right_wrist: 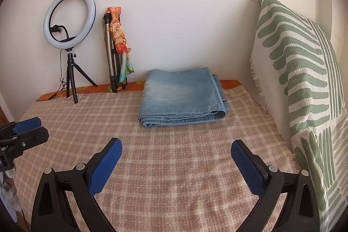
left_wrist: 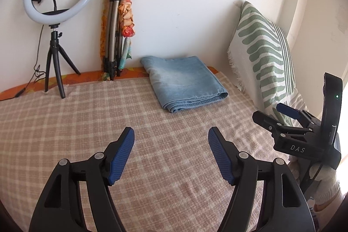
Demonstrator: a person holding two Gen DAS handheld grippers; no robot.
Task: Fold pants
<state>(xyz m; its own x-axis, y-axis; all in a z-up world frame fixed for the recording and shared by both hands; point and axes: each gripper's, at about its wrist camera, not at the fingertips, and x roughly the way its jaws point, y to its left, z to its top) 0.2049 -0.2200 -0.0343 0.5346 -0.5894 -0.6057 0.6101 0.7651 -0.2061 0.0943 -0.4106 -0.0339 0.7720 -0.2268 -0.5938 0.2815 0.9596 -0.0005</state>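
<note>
— Checked bedspread (right_wrist: 174,166), soft and slightly nubby, with the pants (right_wrist: 182,97) lying at its far edge near the white wall: pale washed denim, already a neat flat rectangle of stacked layers, hems showing along the near side.

— So the folding looks finished?

— I'd judge so. Both tools sit well apart from the pants. The left gripper (left_wrist: 171,153) has its blue ribbed pads spread with nothing between them; the right gripper (right_wrist: 176,166) is spread wider, also empty.

— What next?

— Probably only a tidy-up (the right-hand layers look slightly offset, though fisheye distortion may exaggerate that). A striped pillow (right_wrist: 304,84) leans alongside; a ring light (right_wrist: 69,19) stands at the left.
</note>
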